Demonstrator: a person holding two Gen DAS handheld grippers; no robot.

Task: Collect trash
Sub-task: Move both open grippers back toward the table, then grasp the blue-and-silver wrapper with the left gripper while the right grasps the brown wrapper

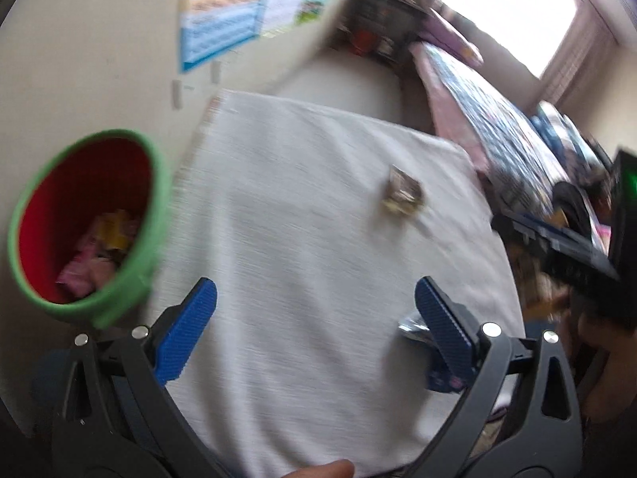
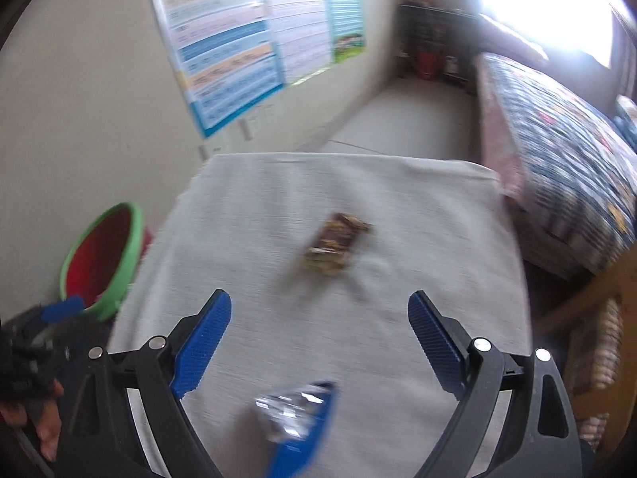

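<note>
A brown snack wrapper [image 1: 402,193] [image 2: 334,249] lies on the white cloth-covered table [image 1: 298,239] [image 2: 358,183]. A blue and silver wrapper [image 2: 296,422] lies near the table's front, partly hidden behind my left gripper's right finger in the left wrist view [image 1: 416,324]. A green bin with a red inside [image 1: 85,223] [image 2: 101,257] stands left of the table and holds pink and yellow wrappers. My left gripper [image 1: 316,306] is open and empty over the table. My right gripper [image 2: 318,318] is open and empty, just above the blue wrapper.
A bed with a patterned blanket [image 1: 497,127] [image 2: 557,151] runs along the right. Posters [image 2: 223,47] hang on the wall behind. The right gripper's body [image 1: 577,247] shows at the right edge of the left view. A wicker object [image 2: 597,342] sits at right.
</note>
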